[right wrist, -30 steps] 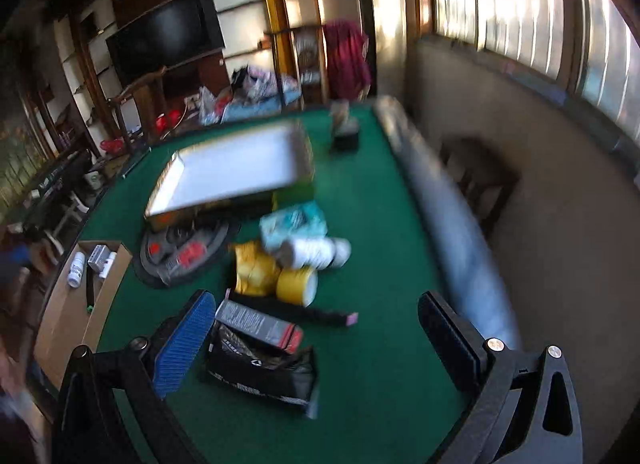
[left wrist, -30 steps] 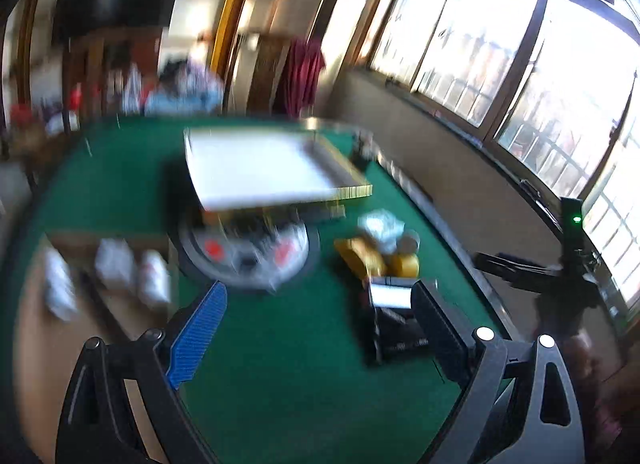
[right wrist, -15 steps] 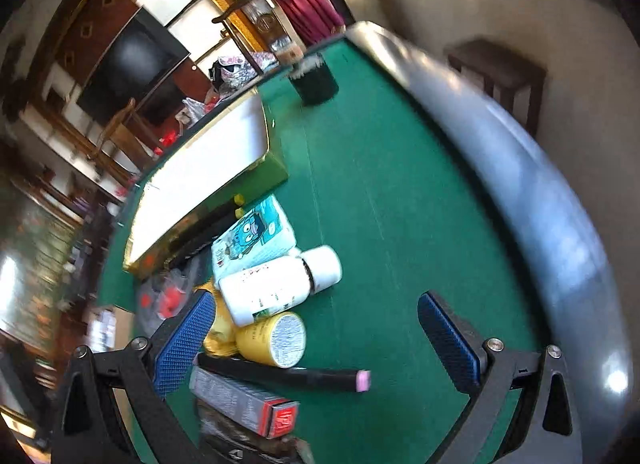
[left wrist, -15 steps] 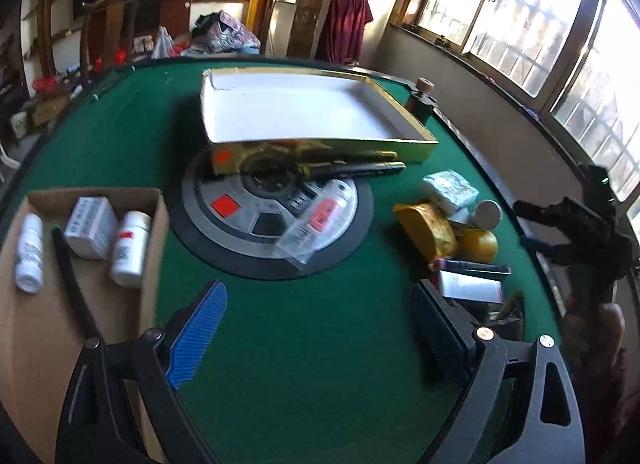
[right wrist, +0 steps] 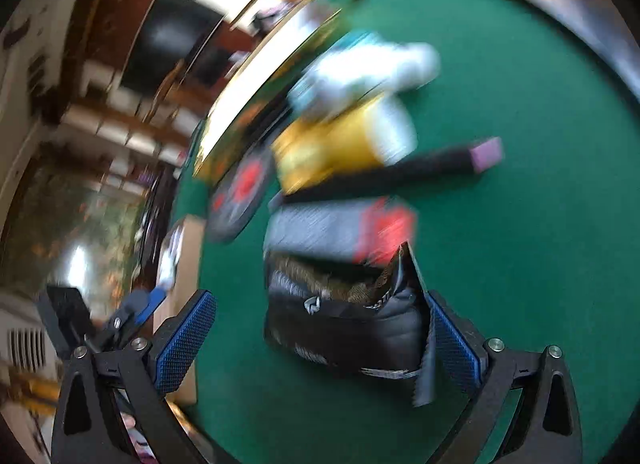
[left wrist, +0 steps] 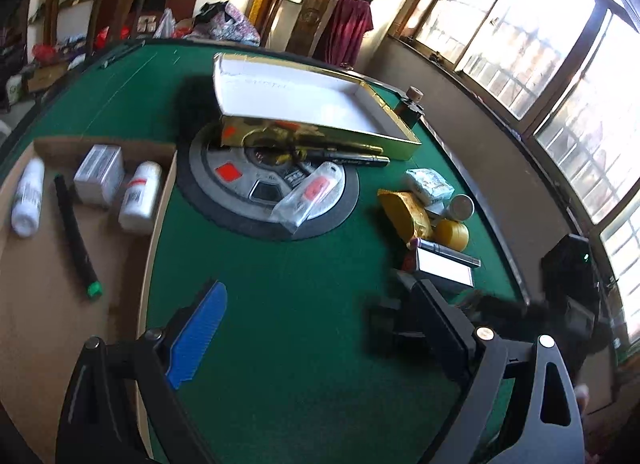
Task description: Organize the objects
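No label reads clearly on the white bottle (left wrist: 140, 197) or black pouch (right wrist: 344, 328)

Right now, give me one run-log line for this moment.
left gripper: open, empty, over green table | right gripper: open, straddling black pouch, no grip yet | cardboard tray: partly filled

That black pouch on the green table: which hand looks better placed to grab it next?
The right. Its claw is open with the black pouch between its pads, one nearly touching. The left claw, also open, has only bare green felt between its pads.
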Tool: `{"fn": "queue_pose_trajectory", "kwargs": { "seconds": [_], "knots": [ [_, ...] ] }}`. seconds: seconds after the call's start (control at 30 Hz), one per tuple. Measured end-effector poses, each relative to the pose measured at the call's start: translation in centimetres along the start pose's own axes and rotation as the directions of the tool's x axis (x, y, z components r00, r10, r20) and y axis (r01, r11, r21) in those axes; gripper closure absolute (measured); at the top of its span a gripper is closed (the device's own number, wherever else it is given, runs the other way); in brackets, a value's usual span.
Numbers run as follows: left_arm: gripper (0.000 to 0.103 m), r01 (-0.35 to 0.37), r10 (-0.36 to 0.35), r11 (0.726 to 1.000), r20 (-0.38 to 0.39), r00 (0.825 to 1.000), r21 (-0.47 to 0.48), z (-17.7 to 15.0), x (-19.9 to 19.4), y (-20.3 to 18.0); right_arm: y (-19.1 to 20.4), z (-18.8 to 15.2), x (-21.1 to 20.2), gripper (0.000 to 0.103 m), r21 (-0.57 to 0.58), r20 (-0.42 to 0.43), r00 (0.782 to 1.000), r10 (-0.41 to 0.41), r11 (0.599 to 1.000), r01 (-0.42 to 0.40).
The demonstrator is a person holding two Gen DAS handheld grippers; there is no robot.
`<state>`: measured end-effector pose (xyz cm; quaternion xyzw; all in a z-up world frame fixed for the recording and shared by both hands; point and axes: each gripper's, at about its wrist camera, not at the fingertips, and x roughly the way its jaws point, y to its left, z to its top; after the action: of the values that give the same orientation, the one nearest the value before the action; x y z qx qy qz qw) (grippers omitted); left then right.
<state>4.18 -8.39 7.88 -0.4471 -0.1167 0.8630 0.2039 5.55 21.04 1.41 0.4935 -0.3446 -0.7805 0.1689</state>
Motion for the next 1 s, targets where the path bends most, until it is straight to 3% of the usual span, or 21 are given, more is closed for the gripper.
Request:
{"fn": "queue_pose_trajectory", "kwargs": {
  "seconds": [0.07, 0.1, 0.13, 0.17, 0.27, 0.33, 0.4, 0.5, 0.57, 0.6, 0.67, 0.9, 0.93, 0.97, 1.0],
  "knots": [
    [0.01, 0.011, -0.011, 0.999, 0.0, 1.0, -0.035, -0.5, -0.6, 0.6, 2.2, -1.1, 2.1, 0.0, -0.032, -0.091, 0.988, 0.123, 0.992, -0.126],
    [0.01, 0.012, -0.012, 0.999, 0.0, 1.0, -0.041, -0.7, -0.9, 0.7, 3.3, -1.6, 3.1, 0.0, -0.033, -0.146, 0.969, 0.201, 0.978, -0.207],
    [0.01, 0.008, -0.009, 0.999, -0.002, 1.0, -0.041, -1.1, -1.2, 0.7, 4.2, -2.0, 3.6, 0.0, -0.033, -0.178, 0.949, 0.259, 0.963, -0.269],
    [0.01, -0.004, 0.003, 0.999, -0.004, 1.0, -0.035, -1.4, -1.5, 0.6, 4.6, -2.1, 3.5, 0.0, -0.04, -0.174, 0.945, 0.276, 0.957, -0.286],
    [0.01, -0.044, 0.044, 0.999, -0.013, 0.999, -0.021, -2.4, -1.5, 0.3, 5.2, -1.9, 0.7, 0.0, -0.115, -0.044, 0.986, 0.161, 0.98, -0.165],
    [0.01, -0.079, 0.079, 0.997, -0.033, 0.996, -0.011, -3.0, -0.7, -0.2, 5.5, -2.2, -1.5, 0.0, -0.162, 0.061, 0.996, 0.064, 0.985, -0.053],
    [0.01, -0.091, 0.09, 0.996, -0.054, 0.994, -0.017, -3.3, 0.4, -0.5, 6.3, -3.1, -3.8, 0.0, -0.217, 0.187, 0.982, -0.033, 0.973, 0.074],
    [0.01, -0.116, 0.11, 0.99, -0.084, 0.99, -0.077, -3.4, 2.2, -0.5, 7.1, -3.8, -6.6, 0.0, -0.243, 0.369, 0.917, -0.155, 0.936, 0.256],
    [0.01, -0.143, 0.136, 0.985, -0.08, 0.987, -0.094, -3.2, 3.2, -0.7, 5.5, -3.4, -7.2, 0.0, -0.178, 0.376, 0.901, -0.218, 0.937, 0.301],
    [0.01, -0.166, 0.16, 0.982, -0.074, 0.984, -0.086, -3.0, 3.6, -1.0, 4.2, -2.7, -7.0, 0.0, -0.129, 0.339, 0.906, -0.255, 0.941, 0.313],
    [0.01, -0.201, 0.198, 0.978, -0.066, 0.978, -0.049, -2.6, 4.7, -1.7, 2.5, -1.9, -6.3, 0.0, -0.113, 0.276, 0.937, -0.215, 0.961, 0.254],
    [0.014, -0.245, 0.253, 0.965, -0.074, 0.965, 0.096, -2.9, 8.2, -3.7, 1.2, -1.3, -5.9, 0.0, -0.105, 0.274, 0.931, -0.243, 0.954, 0.28],
    [0.031, -0.247, 0.254, 0.963, -0.061, 0.965, 0.106, -2.9, 8.0, -3.8, 1.4, -1.1, -5.9, 0.0, -0.11, 0.271, 0.931, -0.247, 0.952, 0.285],
    [0.057, -0.252, 0.259, 0.961, -0.055, 0.964, 0.114, -2.9, 7.8, -3.7, 1.4, -0.9, -6.0, 0.0, -0.117, 0.264, 0.932, -0.25, 0.95, 0.288],
    [0.063, -0.214, 0.221, 0.971, -0.065, 0.973, 0.103, -2.6, 7.5, -3.4, 1.6, -0.6, -5.8, 0.0, -0.126, 0.253, 0.933, -0.257, 0.947, 0.295]
  ]
}}
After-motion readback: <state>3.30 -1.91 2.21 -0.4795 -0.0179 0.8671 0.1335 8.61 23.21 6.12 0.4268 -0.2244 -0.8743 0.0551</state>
